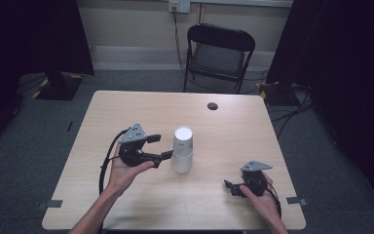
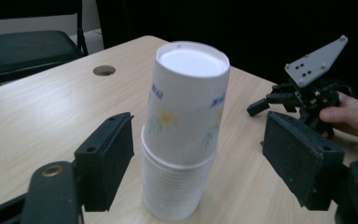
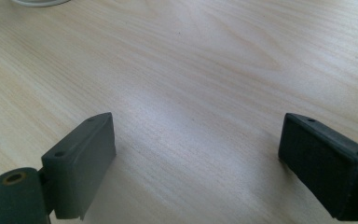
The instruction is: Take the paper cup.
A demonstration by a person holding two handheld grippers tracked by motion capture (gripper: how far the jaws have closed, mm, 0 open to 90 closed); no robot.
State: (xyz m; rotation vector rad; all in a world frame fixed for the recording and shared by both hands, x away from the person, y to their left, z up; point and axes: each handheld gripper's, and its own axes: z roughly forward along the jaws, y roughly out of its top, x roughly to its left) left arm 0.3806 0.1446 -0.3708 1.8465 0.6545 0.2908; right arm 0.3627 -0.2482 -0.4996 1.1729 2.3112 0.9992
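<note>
A stack of upturned white paper cups (image 1: 182, 155) stands near the middle of the wooden table (image 1: 126, 109). The top cup (image 2: 186, 93), printed with flowers, sits high and loose on the stack (image 2: 172, 186). My left gripper (image 1: 161, 146) is just left of the stack. Its jaws stand open on either side of the cups (image 2: 200, 135), with a gap at each pad. My right gripper (image 1: 230, 187) rests low near the table's front right, held in a hand. It is open over bare wood (image 3: 196, 140) and also appears beyond the cups (image 2: 263, 105).
A round cable hole (image 1: 213, 106) lies near the table's far edge. A black folding chair (image 1: 219, 53) stands behind the table, with cables on the floor around it. Dark curtains hang at both sides.
</note>
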